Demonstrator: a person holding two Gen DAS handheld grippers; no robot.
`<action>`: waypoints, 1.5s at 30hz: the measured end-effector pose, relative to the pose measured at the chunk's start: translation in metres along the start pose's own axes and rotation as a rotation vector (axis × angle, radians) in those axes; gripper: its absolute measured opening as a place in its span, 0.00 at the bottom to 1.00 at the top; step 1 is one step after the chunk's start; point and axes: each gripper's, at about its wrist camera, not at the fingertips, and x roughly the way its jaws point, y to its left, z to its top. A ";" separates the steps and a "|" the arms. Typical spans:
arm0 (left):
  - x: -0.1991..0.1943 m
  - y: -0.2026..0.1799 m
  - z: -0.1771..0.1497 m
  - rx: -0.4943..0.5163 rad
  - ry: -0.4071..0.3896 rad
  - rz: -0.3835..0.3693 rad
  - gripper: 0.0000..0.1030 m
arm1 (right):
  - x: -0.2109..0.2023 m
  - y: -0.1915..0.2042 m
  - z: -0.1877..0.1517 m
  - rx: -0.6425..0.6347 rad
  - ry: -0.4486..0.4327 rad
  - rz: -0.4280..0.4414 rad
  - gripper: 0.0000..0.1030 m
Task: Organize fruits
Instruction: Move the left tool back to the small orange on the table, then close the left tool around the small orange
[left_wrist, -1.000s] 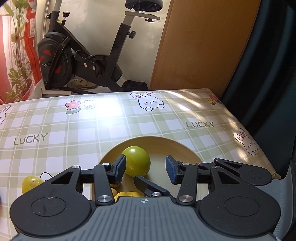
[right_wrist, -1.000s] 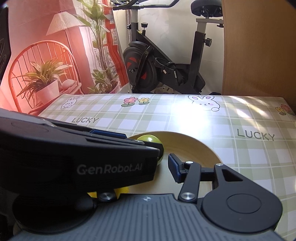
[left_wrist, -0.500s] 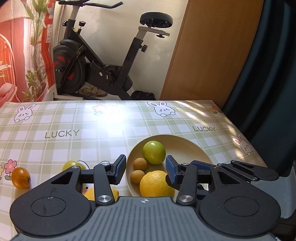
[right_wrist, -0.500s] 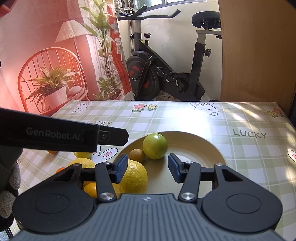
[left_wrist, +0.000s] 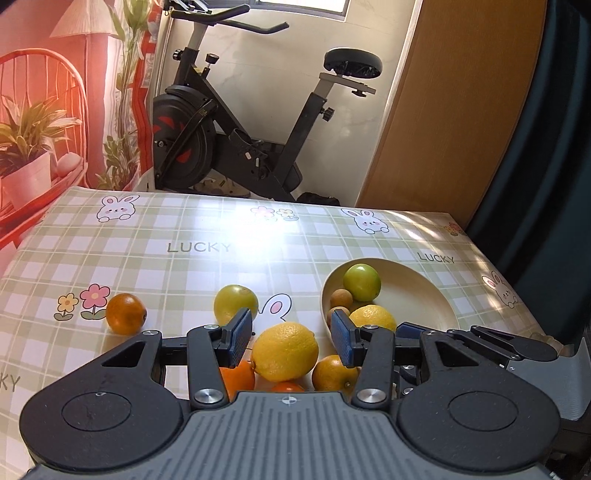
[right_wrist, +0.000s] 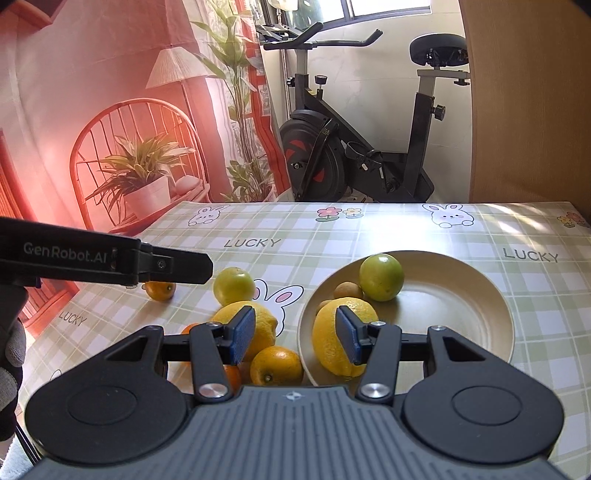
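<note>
Currently both grippers are hovering empty over the near edge of the table (left_wrist: 155, 254), so the step in hand looks like choosing the next fruit to carry to the plate (right_wrist: 461, 295). The left gripper (left_wrist: 291, 332) is standing partly open with nothing between its pads, and the right gripper (right_wrist: 295, 334) is doing likewise.

The plate is sitting toward the table's right side and is already holding 4 pieces: a green fruit (right_wrist: 381, 277), 2 small brown fruits (left_wrist: 339, 297) and a lemon in the plate (right_wrist: 341, 338) against its near-left rim. Loose fruit is lying to the left of the plate: a large lemon (left_wrist: 285, 350), a yellow-green fruit (left_wrist: 235, 303), an orange by the plate (right_wrist: 276, 365), and a lone orange (left_wrist: 125, 313) further toward the left edge.

The next move probably calls for the left gripper to be dropping over the large lemon, which is lying just below its open jaws; the jaws may need widening first, since the lemon looks about as broad as the gap.

More orange fruit is lying under the gripper bodies, cut off by them, so their count is unclear. The left gripper's arm is covering part of the lone orange in the right wrist view. A gloved hand is barely showing at that view's left border.
</note>
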 end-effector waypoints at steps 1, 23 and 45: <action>-0.003 0.002 -0.002 -0.002 -0.004 0.006 0.48 | 0.000 0.004 -0.002 -0.004 -0.002 0.004 0.50; -0.018 0.042 -0.042 -0.165 0.007 0.055 0.48 | 0.008 0.034 -0.034 -0.058 0.063 0.035 0.50; 0.015 0.032 -0.051 -0.171 0.101 -0.037 0.47 | 0.021 0.044 -0.046 -0.110 0.115 0.098 0.45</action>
